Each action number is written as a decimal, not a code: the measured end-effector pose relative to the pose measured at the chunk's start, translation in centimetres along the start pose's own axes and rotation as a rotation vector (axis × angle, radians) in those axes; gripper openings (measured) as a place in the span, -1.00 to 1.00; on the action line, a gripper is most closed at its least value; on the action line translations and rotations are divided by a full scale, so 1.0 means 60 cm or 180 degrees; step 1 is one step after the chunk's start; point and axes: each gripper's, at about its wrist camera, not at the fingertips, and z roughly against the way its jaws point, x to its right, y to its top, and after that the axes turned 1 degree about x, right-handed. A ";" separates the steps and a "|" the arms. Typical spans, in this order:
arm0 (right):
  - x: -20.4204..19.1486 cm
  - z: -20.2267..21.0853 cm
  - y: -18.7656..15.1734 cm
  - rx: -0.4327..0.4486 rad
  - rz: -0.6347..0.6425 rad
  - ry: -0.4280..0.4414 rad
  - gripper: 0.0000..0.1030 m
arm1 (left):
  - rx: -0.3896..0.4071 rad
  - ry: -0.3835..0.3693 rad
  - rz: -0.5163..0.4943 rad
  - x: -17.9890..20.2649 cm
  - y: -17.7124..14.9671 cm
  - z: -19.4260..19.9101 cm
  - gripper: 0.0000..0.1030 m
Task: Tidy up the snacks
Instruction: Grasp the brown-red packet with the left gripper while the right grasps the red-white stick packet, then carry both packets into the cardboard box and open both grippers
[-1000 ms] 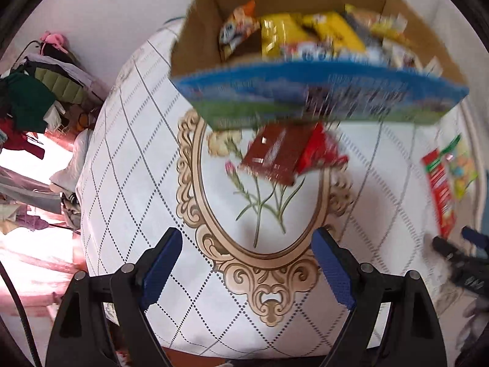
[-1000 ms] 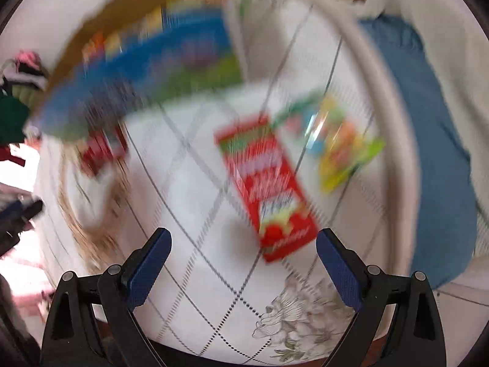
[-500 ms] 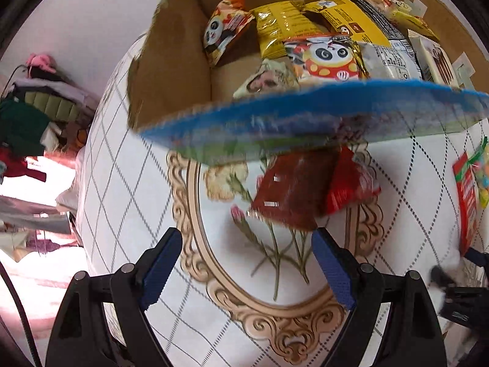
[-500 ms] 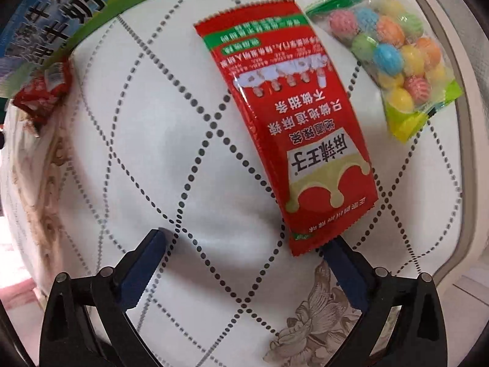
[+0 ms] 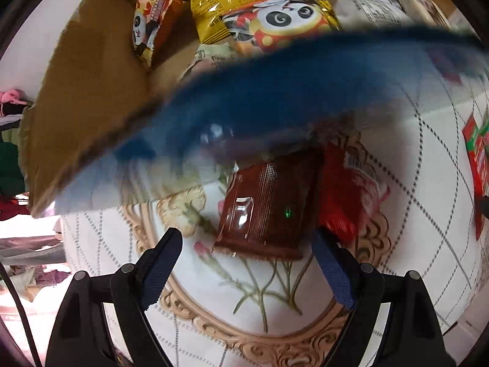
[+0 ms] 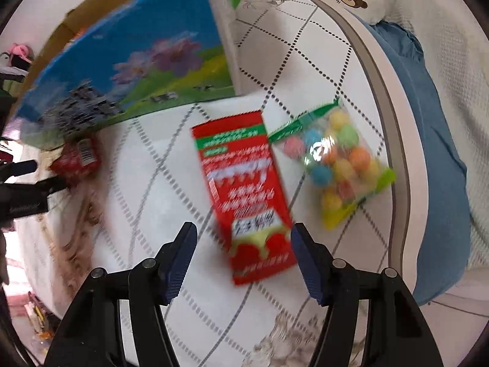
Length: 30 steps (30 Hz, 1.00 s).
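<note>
Two pairs of tongs stand spread apart, and neither pinches anything. Near the left tongs (image 5: 247,252), a dark brown foil snack packet (image 5: 269,208) lies flat on the white quilted bed cover with a gold oval ornament (image 5: 214,275), just in front of the fingertips. A bright red crumpled snack bag (image 5: 351,189) touches its right side. Behind both, the blue-sided cardboard box (image 5: 85,91) partly hides them; inside it are a yellow bag (image 5: 220,3) and panda-printed packets (image 5: 284,21).

Between the fingertips of the right tongs (image 6: 243,243) lies the lower end of a long red sachet with green band (image 6: 244,189). Just beside it, to the right, is a clear bag of coloured candy balls (image 6: 336,159). Farther right, a blue cloth (image 6: 434,183) lies along the edge of the bed.
</note>
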 end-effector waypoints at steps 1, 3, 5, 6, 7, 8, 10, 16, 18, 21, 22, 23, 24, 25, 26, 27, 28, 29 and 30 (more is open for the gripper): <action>0.000 -0.008 0.007 -0.0012 0.0013 -0.0014 0.29 | -0.0001 -0.0013 -0.0003 0.000 0.002 -0.004 0.68; -0.004 -0.025 0.021 -0.0056 0.0091 -0.0032 0.29 | 0.0018 -0.0108 0.0020 0.000 0.008 -0.006 0.68; -0.003 -0.039 0.029 -0.0103 0.0065 -0.0043 0.29 | 0.0042 -0.0167 0.0059 -0.001 0.012 -0.004 0.63; 0.001 -0.041 0.032 -0.0119 -0.0010 -0.0010 0.29 | 0.0049 -0.0204 0.0083 0.000 0.011 -0.003 0.35; 0.006 -0.041 0.033 -0.0115 -0.0088 0.0023 0.29 | 0.0035 -0.0250 0.0104 0.000 0.009 -0.004 0.08; 0.009 -0.040 0.035 -0.0116 -0.0139 0.0051 0.22 | 0.0016 -0.0286 0.0155 0.000 0.004 -0.003 0.08; 0.015 -0.037 0.043 -0.0156 -0.0171 0.0076 0.15 | 0.0030 -0.0280 0.0214 0.000 -0.008 0.002 0.07; -0.009 -0.033 0.004 -0.0307 -0.0040 0.0154 0.13 | -0.0194 -0.0643 0.0747 -0.018 -0.091 0.011 0.07; -0.021 -0.031 -0.009 -0.0397 0.0000 0.0195 0.13 | -0.0345 -0.0852 0.0965 -0.022 -0.127 0.010 0.07; -0.035 -0.032 -0.016 -0.0560 -0.0020 0.0348 0.20 | -0.0582 -0.1161 0.1110 -0.012 -0.163 0.002 0.07; -0.038 -0.034 -0.019 -0.0628 -0.0038 0.0418 0.23 | -0.0622 -0.1218 0.1117 -0.007 -0.173 -0.001 0.08; -0.039 -0.034 -0.015 -0.0676 -0.0051 0.0490 0.27 | -0.0675 -0.1251 0.1090 -0.002 -0.178 -0.002 0.08; -0.042 -0.032 -0.016 -0.0696 -0.0067 0.0548 0.30 | -0.0695 -0.1273 0.1069 0.001 -0.181 0.000 0.08; -0.040 -0.028 -0.011 -0.0697 -0.0085 0.0600 0.30 | -0.0716 -0.1315 0.1053 0.002 -0.181 0.003 0.08; -0.036 -0.023 -0.006 -0.0682 -0.0102 0.0638 0.30 | -0.0729 -0.1374 0.1073 0.000 -0.185 0.011 0.08; -0.028 -0.017 -0.003 -0.0663 -0.0094 0.0640 0.30 | -0.0720 -0.1422 0.1101 -0.004 -0.187 0.020 0.08; -0.021 -0.011 0.002 -0.0637 -0.0077 0.0623 0.30 | -0.0695 -0.1470 0.1102 -0.005 -0.188 0.031 0.08; -0.019 -0.008 0.006 -0.0602 -0.0048 0.0580 0.30 | -0.0675 -0.1481 0.1078 -0.007 -0.185 0.039 0.08; -0.013 -0.001 0.002 -0.0586 -0.0028 0.0557 0.30 | -0.0648 -0.1454 0.1037 -0.011 -0.187 0.047 0.09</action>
